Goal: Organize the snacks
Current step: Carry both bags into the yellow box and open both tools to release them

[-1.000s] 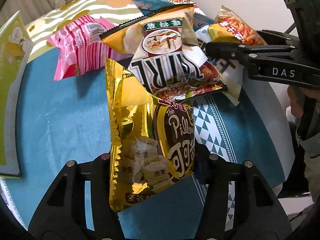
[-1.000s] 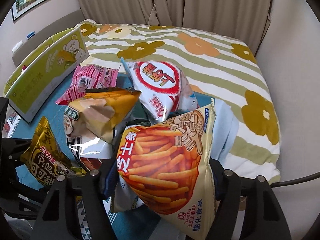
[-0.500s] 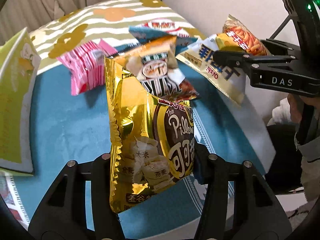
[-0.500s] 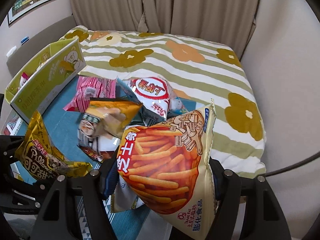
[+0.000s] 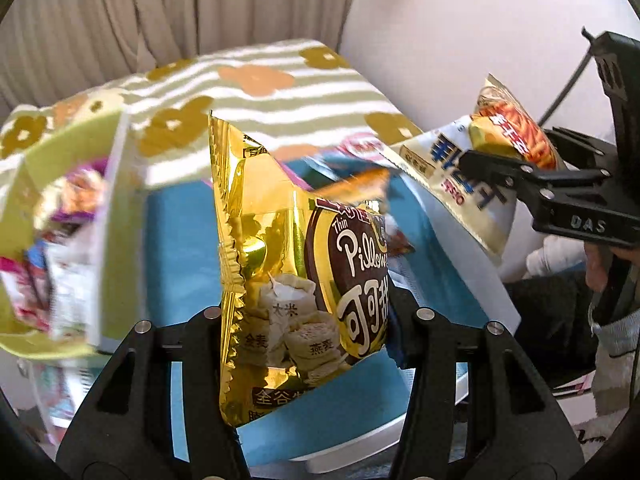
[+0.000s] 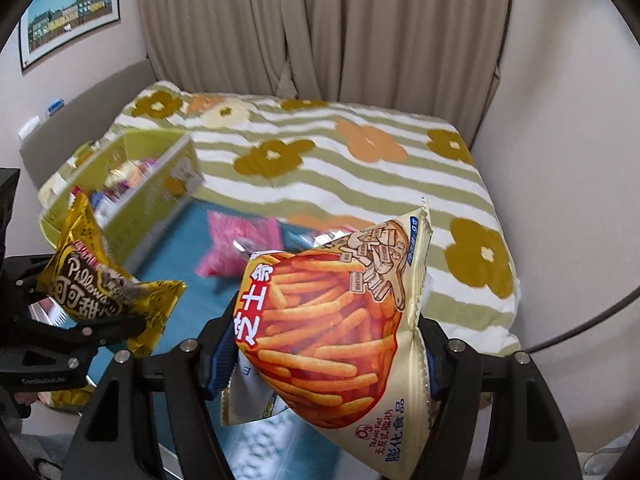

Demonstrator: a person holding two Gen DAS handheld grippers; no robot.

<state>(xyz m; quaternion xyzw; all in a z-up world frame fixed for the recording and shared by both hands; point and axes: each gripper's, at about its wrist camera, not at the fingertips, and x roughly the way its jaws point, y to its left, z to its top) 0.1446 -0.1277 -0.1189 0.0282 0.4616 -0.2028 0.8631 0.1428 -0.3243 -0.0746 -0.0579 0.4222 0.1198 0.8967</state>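
Jaws of the left gripper (image 5: 310, 316) clamp a gold bag (image 5: 296, 272) marked "Thin Pillows"; right gripper (image 6: 324, 344) jaws pinch a stick-snack bag (image 6: 340, 320) marked "TRANS FAT". Only the right view shows the pink bag (image 6: 240, 248) on the blue mat (image 6: 176, 256), right of the green box (image 6: 132, 184) at far left.
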